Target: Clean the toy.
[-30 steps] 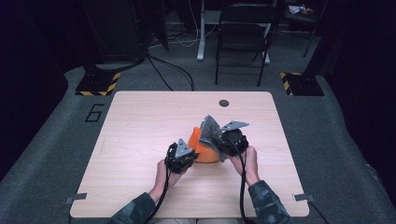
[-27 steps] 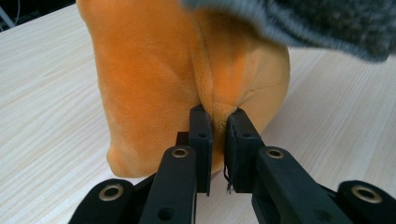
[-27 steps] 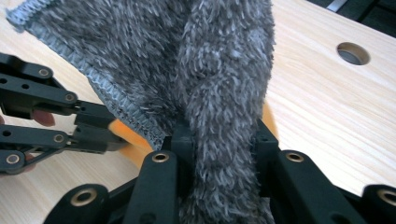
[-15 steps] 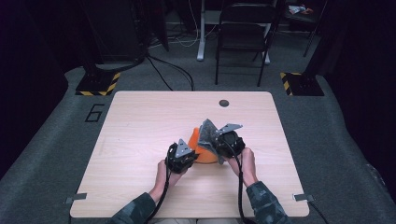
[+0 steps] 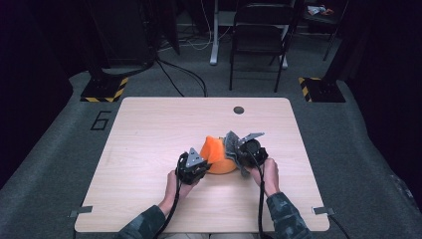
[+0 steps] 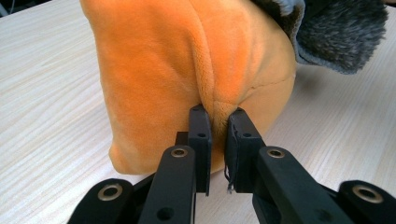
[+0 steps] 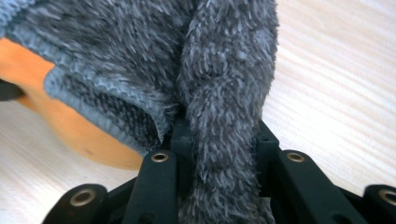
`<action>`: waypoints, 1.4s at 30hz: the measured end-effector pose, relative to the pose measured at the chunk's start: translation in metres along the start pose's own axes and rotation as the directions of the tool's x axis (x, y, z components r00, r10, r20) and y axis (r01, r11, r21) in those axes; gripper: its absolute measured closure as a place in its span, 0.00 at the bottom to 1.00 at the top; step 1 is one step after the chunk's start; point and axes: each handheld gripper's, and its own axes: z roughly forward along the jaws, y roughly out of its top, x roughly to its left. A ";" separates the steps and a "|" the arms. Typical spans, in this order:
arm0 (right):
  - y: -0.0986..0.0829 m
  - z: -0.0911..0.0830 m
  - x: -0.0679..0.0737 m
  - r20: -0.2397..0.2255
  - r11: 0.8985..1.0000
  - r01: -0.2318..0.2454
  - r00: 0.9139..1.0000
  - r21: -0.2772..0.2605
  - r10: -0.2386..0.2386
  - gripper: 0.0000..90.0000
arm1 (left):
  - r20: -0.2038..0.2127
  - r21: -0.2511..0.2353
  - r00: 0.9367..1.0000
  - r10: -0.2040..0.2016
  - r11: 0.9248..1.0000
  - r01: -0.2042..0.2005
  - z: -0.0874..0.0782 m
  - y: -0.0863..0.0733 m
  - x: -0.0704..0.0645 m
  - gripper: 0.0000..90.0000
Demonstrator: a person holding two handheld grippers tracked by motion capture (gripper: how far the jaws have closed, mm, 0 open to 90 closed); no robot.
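On the tabletop [image 5: 149,134], the landmark is the orange plush [image 5: 217,155], which sits a little right of centre, toward the person's edge. Just left of it, the left tongs [image 5: 199,167] are nearly closed, pinching a fold of its soft side; in the left gripper view that fold [image 6: 215,100] is squeezed between the jaws, low on the plush near the wood. On the plush's right side, touching it, hangs a grey fuzzy knit [image 5: 232,147], and the right tongs [image 5: 239,155] are clamped on a bunched strand of it [image 7: 219,140], the jaws held apart by its bulk. The step in hand looks like the knit being worked onto or off the plush; I cannot tell which. The next move would call for the left tongs to anchor the plush while the right draws the knit steadily, without slipping on the fuzzy pile.
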 end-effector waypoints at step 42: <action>0.005 -0.004 0.011 -0.043 1.000 0.010 0.999 -0.023 -0.011 0.78 | -0.013 0.001 1.000 0.002 1.000 -0.002 -0.005 -0.001 0.003 0.64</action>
